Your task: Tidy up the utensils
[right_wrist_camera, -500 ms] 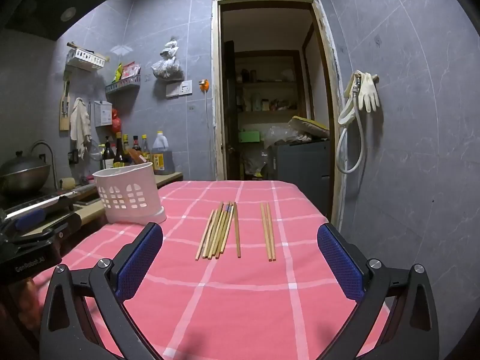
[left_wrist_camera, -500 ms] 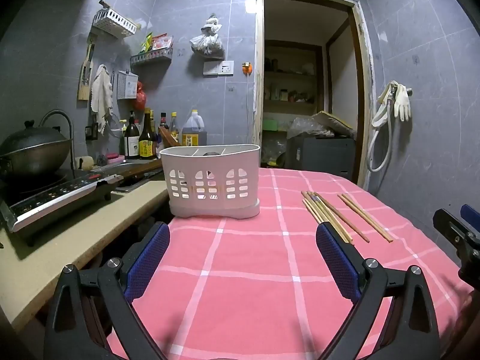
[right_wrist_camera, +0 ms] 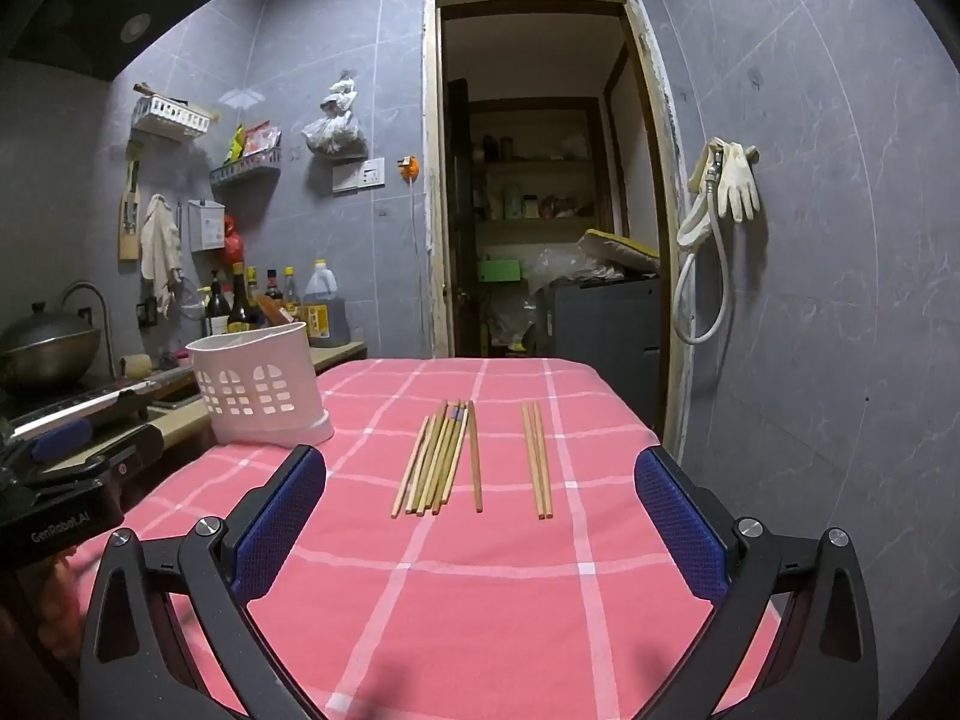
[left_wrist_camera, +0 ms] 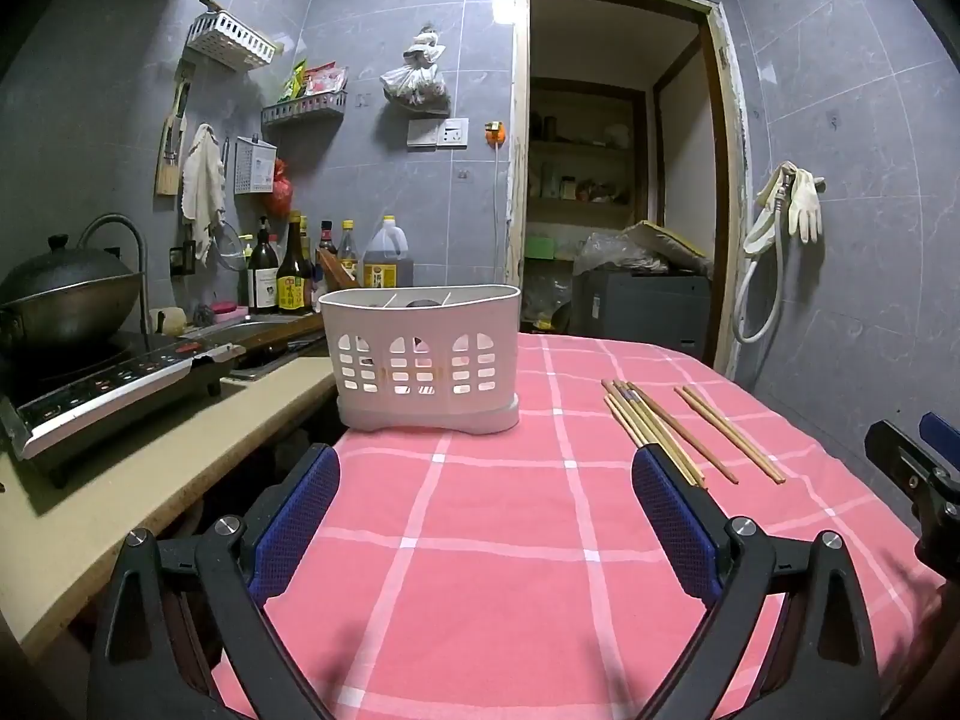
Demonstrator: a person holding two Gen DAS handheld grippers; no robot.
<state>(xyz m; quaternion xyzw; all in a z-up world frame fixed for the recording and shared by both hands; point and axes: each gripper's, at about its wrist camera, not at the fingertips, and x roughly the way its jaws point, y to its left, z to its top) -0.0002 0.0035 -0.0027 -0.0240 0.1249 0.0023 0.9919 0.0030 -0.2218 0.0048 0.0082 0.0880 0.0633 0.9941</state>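
From the left wrist view, the left tool hangs over the pink checked tabletop with its blue pads spread wide and nothing between them. The white utensil basket stands upright at the tabletop's far left edge, straight ahead. The bundle of chopsticks lies to the right, its near ends just beside the right pad, and a separate pair of chopsticks lies farther right.

From the right wrist view, the right tool is likewise released, empty above the cloth. The bundle and the pair lie flat ahead between its fingers, apart from each other; the basket sits to the left
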